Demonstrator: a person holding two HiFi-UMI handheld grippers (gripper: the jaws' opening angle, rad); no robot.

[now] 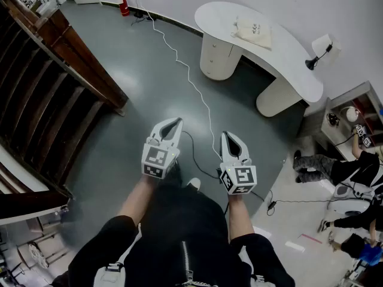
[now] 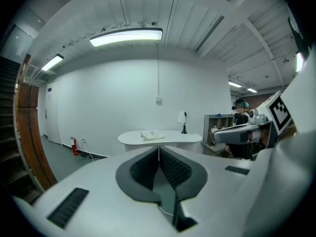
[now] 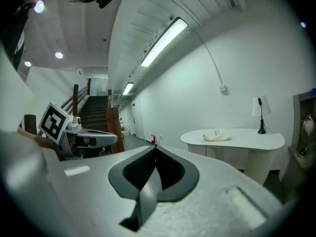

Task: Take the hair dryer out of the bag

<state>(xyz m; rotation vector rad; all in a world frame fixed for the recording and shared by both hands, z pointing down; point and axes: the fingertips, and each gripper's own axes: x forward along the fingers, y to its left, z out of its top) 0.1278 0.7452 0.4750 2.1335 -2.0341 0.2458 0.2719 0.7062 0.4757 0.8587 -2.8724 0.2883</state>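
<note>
A cream cloth bag point(image 1: 253, 31) lies on the curved white table point(image 1: 281, 58) across the room; it also shows as a small pale bundle, the bag point(image 2: 150, 134) in the left gripper view and the bag point(image 3: 217, 135) in the right gripper view. No hair dryer is visible. My left gripper point(image 1: 178, 122) and right gripper point(image 1: 230, 136) are held side by side in front of me over the grey floor, far from the table. Both are shut with nothing between the jaws, as the left gripper point(image 2: 158, 148) and the right gripper point(image 3: 155, 147) show in their own views.
A small desk lamp point(image 1: 319, 49) stands at the table's right end. A white cable point(image 1: 185, 70) runs across the floor from the wall. Dark wooden stairs point(image 1: 48, 82) rise at left. A red fire extinguisher point(image 1: 124, 5) stands by the wall. A person point(image 1: 335, 169) sits at right near shelves.
</note>
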